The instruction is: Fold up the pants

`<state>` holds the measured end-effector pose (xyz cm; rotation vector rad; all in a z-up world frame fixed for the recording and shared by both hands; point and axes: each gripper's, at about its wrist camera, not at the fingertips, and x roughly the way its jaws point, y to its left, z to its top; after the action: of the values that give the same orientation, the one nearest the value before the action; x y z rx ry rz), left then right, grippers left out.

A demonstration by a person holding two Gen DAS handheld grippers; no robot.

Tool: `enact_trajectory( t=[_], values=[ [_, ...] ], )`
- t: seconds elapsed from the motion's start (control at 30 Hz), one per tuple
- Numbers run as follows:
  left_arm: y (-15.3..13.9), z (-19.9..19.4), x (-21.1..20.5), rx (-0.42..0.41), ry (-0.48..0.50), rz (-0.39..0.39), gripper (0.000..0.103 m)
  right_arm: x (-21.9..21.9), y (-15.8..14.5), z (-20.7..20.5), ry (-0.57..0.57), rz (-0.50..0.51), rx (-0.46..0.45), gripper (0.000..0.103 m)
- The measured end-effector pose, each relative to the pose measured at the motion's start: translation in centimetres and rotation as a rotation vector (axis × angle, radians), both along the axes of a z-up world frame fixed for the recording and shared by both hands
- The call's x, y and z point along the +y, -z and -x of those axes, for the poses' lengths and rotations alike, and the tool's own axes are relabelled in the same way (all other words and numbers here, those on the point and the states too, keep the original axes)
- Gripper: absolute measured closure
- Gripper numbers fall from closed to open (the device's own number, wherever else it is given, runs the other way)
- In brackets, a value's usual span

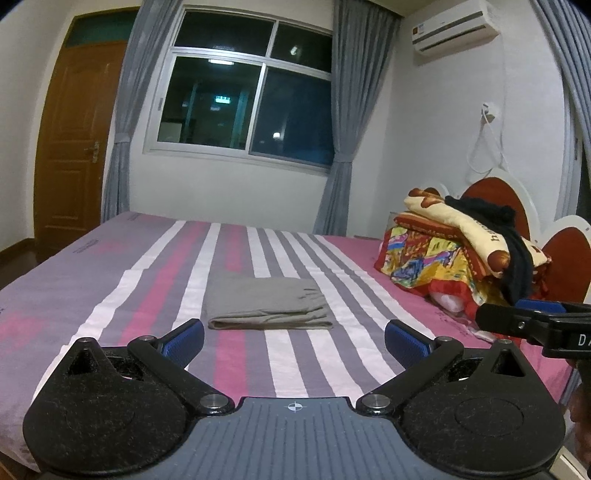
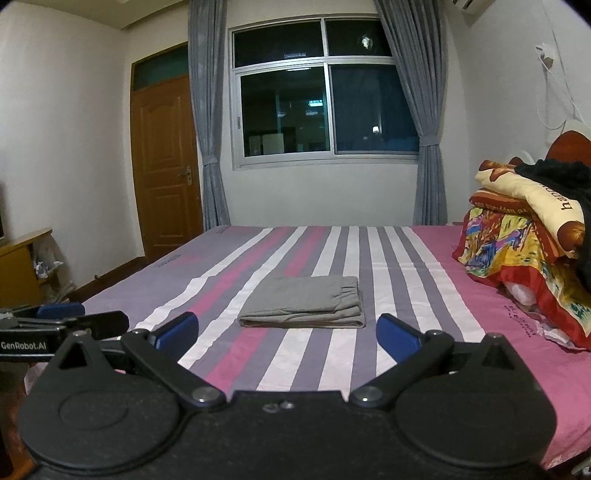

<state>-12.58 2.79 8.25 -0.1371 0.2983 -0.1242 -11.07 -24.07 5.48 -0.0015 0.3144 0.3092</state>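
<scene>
- Nearest the left wrist camera, the left gripper [image 1: 294,341] had its two blue-padded fingers [image 1: 183,341] spread wide, holding nothing.
- Beyond that gap and a little left of its middle, the grey pants [image 1: 266,303] lay folded into a flat rectangle on the striped bed [image 1: 92,295], apart from both fingertips and nearer the left one.
- At the right edge of that view, part of the right gripper [image 1: 535,325] reached in, level with the left one and well clear of the pants.
- Further right, a pile of colourful bedding [image 1: 443,254] with a dark garment [image 1: 509,251] draped over it sat at the head of the bed, well apart from the pants.
- Behind the bed stood a wooden door [image 1: 70,147] on the left, a dark window [image 1: 247,88] between grey curtains [image 1: 343,122], and an air conditioner [image 1: 454,26] high on the right.
- From the right wrist camera, the left gripper [image 2: 62,323] showed at the left edge.
- Spread just as wide and empty, the right gripper [image 2: 288,332] framed the pants [image 2: 303,302], which lay just past the fingertips, roughly centred between them and touching neither.
- To the right of the pants, the bedding [image 2: 517,251] sat on the pink side of the bed [image 2: 461,295].
</scene>
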Motion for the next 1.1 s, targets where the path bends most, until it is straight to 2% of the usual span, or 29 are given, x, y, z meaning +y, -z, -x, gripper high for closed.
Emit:
enact_trajectory(
  t=[1.1],
  values=[
    [-0.22,0.42,0.30,-0.021,0.019,-0.016,0.000,-0.06,-0.39,0.63,-0.006,0.007,-0.015,0.000]
  ],
)
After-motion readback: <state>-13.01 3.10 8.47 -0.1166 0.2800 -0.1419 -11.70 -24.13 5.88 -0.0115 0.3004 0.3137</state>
